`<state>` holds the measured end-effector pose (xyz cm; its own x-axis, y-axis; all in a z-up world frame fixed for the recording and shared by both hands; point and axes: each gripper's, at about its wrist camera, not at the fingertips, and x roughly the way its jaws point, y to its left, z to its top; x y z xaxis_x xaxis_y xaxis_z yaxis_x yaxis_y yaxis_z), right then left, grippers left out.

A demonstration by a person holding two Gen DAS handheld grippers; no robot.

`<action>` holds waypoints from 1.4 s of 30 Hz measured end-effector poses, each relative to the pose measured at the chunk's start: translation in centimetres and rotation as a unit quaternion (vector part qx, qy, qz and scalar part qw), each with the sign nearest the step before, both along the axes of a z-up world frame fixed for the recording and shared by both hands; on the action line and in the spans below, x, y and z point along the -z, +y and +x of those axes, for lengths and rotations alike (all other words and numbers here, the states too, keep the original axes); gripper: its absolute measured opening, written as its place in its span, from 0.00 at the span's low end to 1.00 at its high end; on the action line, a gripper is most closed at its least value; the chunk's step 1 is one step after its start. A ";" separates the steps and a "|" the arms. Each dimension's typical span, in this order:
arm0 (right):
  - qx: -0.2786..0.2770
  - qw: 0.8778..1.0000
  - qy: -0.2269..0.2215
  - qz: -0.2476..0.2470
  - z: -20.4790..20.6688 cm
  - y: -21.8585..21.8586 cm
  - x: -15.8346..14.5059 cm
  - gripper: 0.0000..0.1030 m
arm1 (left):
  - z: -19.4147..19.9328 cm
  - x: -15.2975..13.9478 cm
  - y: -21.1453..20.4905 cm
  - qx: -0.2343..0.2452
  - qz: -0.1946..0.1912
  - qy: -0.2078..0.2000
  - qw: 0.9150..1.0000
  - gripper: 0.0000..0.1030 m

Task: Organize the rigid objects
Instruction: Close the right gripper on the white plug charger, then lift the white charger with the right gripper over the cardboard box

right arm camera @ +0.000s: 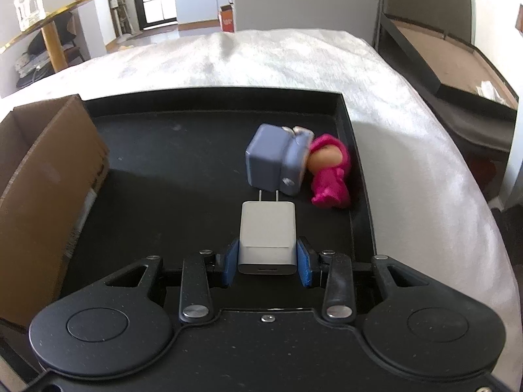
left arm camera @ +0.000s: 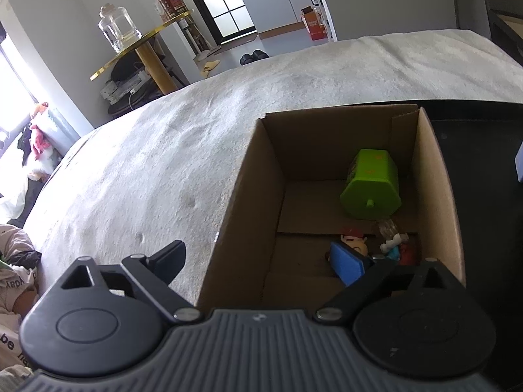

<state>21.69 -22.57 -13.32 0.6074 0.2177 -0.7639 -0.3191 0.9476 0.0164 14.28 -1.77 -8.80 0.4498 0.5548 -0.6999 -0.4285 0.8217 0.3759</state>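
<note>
My left gripper [left arm camera: 261, 261] hangs open over the near end of an open cardboard box [left arm camera: 258, 176], one finger outside its left wall and the blue-padded finger [left arm camera: 348, 266] inside. Nothing is between the fingers. In the box lie a green plastic toy [left arm camera: 371, 189] and small figurines [left arm camera: 354, 243] at the near right. My right gripper [right arm camera: 267, 261] is shut on a white wall charger [right arm camera: 267, 228], prongs pointing away, over a black tray [right arm camera: 163, 150]. Just beyond it on the tray lie a blue-grey charger [right arm camera: 278, 160] and a pink doll [right arm camera: 328, 173], touching each other.
The box [right arm camera: 49, 170] stands against the tray's left side, both on a white fluffy cover [left arm camera: 147, 163]. A gold-rimmed side table with a glass jar [left arm camera: 117, 29] stands beyond the far left. A dark bed frame [right arm camera: 457, 75] lies off to the right.
</note>
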 end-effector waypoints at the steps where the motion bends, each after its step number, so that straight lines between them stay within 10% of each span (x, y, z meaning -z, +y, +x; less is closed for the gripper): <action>1: -0.004 1.000 -0.004 0.000 -0.3 0.2 -0.2 0.35 | -0.1 0.0 0.1 -0.001 -0.001 -0.001 1.000 0.91; 34: -0.098 0.988 -0.121 0.002 -2.3 10.4 -8.1 0.35 | -4.7 0.0 5.4 0.001 -0.086 -0.054 0.995 0.91; 42: -0.120 0.984 -0.132 0.022 -3.0 12.4 -8.7 0.35 | -4.6 0.6 6.3 0.002 -0.117 -0.064 0.991 0.63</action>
